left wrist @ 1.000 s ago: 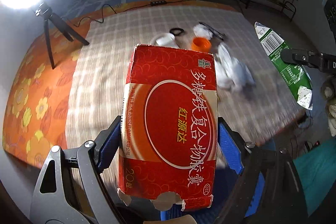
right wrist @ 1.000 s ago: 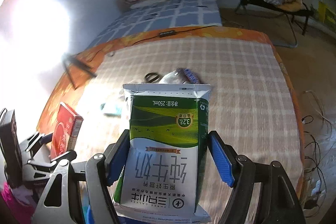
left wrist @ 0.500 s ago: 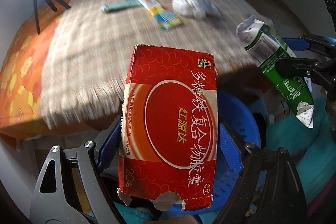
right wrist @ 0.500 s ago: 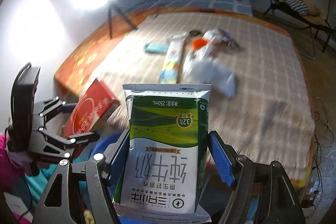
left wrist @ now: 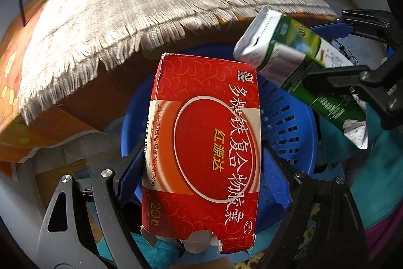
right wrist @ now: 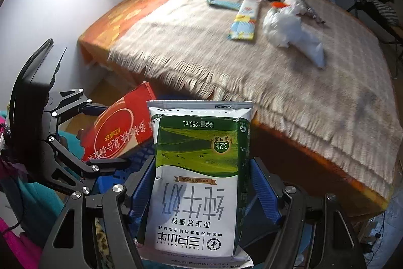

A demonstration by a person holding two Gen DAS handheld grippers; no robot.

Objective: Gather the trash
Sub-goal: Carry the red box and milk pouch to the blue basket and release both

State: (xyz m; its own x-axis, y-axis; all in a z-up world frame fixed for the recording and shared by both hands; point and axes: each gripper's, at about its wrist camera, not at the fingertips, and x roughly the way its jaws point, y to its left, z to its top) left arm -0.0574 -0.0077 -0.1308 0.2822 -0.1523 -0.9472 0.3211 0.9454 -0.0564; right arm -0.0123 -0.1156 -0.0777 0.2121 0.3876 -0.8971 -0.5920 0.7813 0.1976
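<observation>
- Behind your grippers lay a fringed checked cloth point(right wrist: 289, 72), with a white plastic bag point(right wrist: 292, 29) and a striped wrapper point(right wrist: 244, 22) on it.
- Your left gripper point(left wrist: 201, 168) was clamped on a red medicine box point(left wrist: 204, 148) with a torn flap, above the blue basket point(left wrist: 287, 122).
- Your right gripper point(right wrist: 201, 183) pinched a green-and-white milk carton point(right wrist: 199, 178), flattened and upside down, beside the red box.

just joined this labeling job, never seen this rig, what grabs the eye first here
The red box fills the left wrist view, clamped in the left gripper over a blue basket. The green-and-white milk carton sits upside down in the right gripper. Behind, a white plastic bag lies on the fringed bed cover.
</observation>
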